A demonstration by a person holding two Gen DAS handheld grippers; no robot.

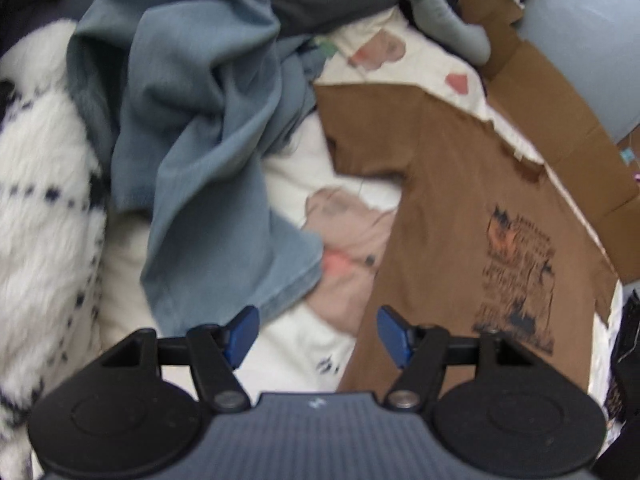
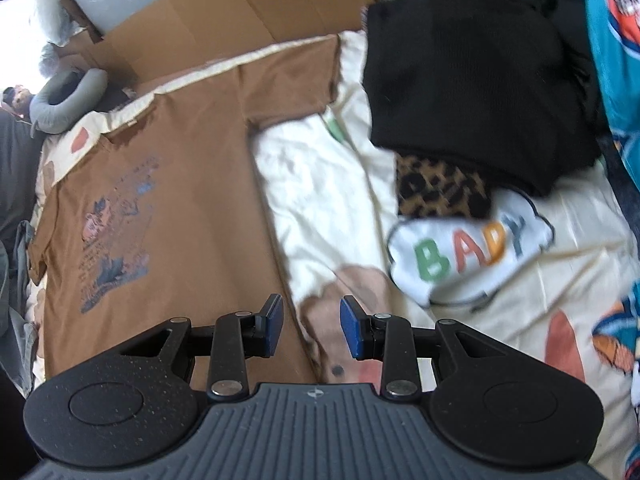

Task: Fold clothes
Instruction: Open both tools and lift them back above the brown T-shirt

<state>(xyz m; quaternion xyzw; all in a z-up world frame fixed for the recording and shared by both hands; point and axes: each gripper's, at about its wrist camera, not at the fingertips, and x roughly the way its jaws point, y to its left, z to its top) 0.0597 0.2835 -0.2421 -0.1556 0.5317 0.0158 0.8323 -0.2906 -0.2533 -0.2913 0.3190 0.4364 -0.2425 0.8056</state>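
Note:
A brown T-shirt [image 1: 460,208] with a dark printed graphic lies spread flat, front up, on a cream bedsheet [image 1: 320,168]; it also shows in the right wrist view [image 2: 180,184]. My left gripper [image 1: 318,334] is open and empty, hovering over the shirt's lower left hem edge. My right gripper [image 2: 311,330] is open and empty, hovering just past the shirt's right hem edge, over the sheet [image 2: 320,184].
A crumpled blue-grey garment [image 1: 200,140] and a white fuzzy blanket [image 1: 40,200] lie left of the shirt. A folded black garment [image 2: 472,92] rests on a leopard-print one [image 2: 440,192], with a "BABY" cloud print [image 2: 468,252] below. Flat cardboard [image 2: 240,12] lies beyond the shirt.

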